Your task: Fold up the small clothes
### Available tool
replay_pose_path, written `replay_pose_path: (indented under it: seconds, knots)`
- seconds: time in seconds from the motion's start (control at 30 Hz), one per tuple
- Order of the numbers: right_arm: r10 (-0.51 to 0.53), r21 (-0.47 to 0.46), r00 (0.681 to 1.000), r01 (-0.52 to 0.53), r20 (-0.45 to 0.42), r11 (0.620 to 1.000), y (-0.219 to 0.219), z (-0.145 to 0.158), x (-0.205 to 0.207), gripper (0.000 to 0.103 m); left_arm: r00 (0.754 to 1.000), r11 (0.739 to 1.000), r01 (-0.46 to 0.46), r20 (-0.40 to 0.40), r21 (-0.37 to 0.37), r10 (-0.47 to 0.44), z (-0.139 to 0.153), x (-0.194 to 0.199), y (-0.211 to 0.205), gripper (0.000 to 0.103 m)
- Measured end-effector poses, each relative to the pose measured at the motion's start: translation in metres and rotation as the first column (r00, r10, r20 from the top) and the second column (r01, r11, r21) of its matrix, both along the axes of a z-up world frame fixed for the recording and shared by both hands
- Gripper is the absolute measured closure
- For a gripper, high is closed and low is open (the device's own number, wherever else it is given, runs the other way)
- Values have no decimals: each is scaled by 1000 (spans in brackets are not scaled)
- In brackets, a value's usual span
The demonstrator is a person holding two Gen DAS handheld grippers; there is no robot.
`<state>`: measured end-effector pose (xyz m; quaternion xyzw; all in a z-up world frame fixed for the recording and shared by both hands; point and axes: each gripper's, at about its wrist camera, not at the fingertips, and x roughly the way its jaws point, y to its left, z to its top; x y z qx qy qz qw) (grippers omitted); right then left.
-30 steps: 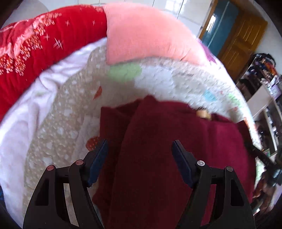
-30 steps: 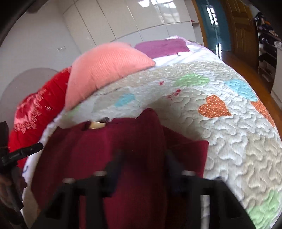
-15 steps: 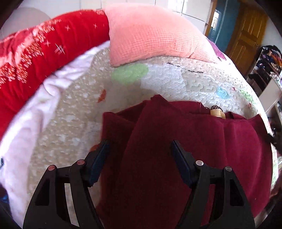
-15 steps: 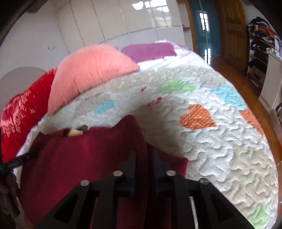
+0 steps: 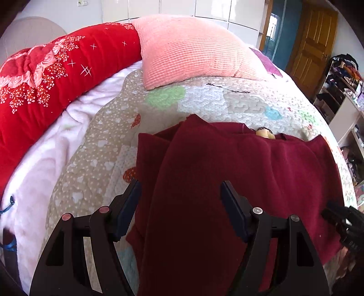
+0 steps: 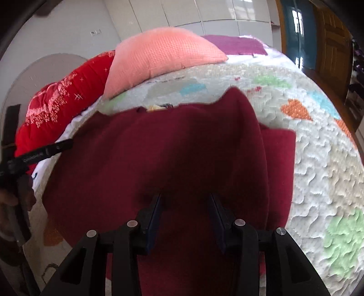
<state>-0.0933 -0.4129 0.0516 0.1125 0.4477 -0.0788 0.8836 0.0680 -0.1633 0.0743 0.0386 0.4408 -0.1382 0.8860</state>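
Bed with patchwork quilt (image 5: 227, 102); maroon garment (image 5: 227, 182) lies below pink pillow (image 5: 188, 47). Left hand-held gripper (image 5: 179, 193) apart above the garment. Right hand-held gripper (image 6: 185, 205) just opening, pads clear.

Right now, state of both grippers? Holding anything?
Left gripper: open, jaws wide over the maroon garment, not gripping it.
Right gripper: open, jaws have just been opening, garment under them, nothing pinched.

Cloth surfaces on the bed, with hard finishes behind.
Dark red matt fleecy garment (image 5: 238, 173) on a stitched, puckered patchwork quilt (image 6: 318, 159); ribbed salmon-pink cushion (image 5: 188, 50); plush red floral blanket (image 5: 56, 68); glossy white wardrobe panels (image 6: 204, 11); varnished brown wooden door (image 5: 316, 43).
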Motion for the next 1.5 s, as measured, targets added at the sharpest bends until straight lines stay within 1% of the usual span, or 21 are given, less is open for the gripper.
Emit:
replay_pose_path:
  seconds: [0.17,0.3,0.4,0.43,0.47,0.53,0.57,0.6,0.7,0.8,0.83,0.9,0.93,0.97,1.0,1.03,1.07,1.1,1.17,1.37,1.5]
  knots:
    - [-21,36,999,20,48,999,4,21,-17,59,1000,1000,-7,8,4,7,1,-9,3,31]
    - [-28,-12,997,29,69,1000,10,29,-35,57,999,999,-13,-32,-41,11,-3,-14,12,31]
    - [-66,-42,995,69,69,997,0,29,-48,54,997,995,-33,-68,-90,27,-9,-17,30,31]
    - [-74,-44,995,78,72,996,-4,28,-52,50,997,994,-41,-76,-103,34,-10,-18,35,31]
    - [-87,-43,993,91,75,995,-10,28,-56,42,996,991,-48,-87,-122,37,-12,-18,42,31]
    - [-127,-33,989,130,79,991,-23,26,-63,35,993,983,-64,-110,-173,45,-15,-19,53,28]
    - [-149,-20,985,151,83,988,-31,25,-65,35,991,978,-75,-121,-194,52,-17,-18,57,24]
    - [-167,2,982,167,87,986,-38,23,-68,35,989,972,-95,-136,-217,66,-21,-16,61,24]
    - [-190,97,978,181,88,979,-55,14,-65,33,977,966,-131,-193,-224,88,-34,-7,63,24]
    - [-209,170,975,195,72,966,-65,2,-55,33,971,957,-138,-224,-254,80,-43,-2,62,23]
    - [-203,178,975,186,85,966,-65,0,-51,33,971,958,-136,-225,-252,79,-45,0,59,22]
    - [-172,174,979,151,109,973,-63,-1,-44,33,972,959,-128,-222,-252,72,-47,2,55,13]
    - [-158,182,981,136,111,974,-62,-5,-39,33,972,961,-126,-223,-246,70,-48,2,51,13]
    - [-156,191,982,133,109,972,-62,-8,-35,41,973,968,-122,-217,-220,74,-49,1,45,13]
    - [-163,191,981,140,109,972,-62,-10,-32,51,976,973,-112,-204,-201,70,-49,0,41,15]
    - [-169,192,980,146,107,970,-63,-10,-29,61,979,977,-97,-196,-190,59,-48,-2,39,21]
    - [-177,206,978,151,111,967,-63,-9,-27,69,980,979,-88,-192,-185,52,-45,-3,37,34]
    - [-184,212,976,157,113,965,-64,-7,-27,73,981,979,-79,-188,-190,43,-41,-6,36,57]
    - [-183,213,975,153,126,965,-61,1,-29,83,982,976,-77,-187,-205,38,-33,-10,41,72]
    - [-133,248,966,76,222,966,-41,45,-51,86,973,950,-71,-231,-305,-2,-7,-35,58,75]
    - [-73,226,964,14,255,974,-18,74,-84,87,977,955,-20,-207,-294,-43,9,-79,69,75]
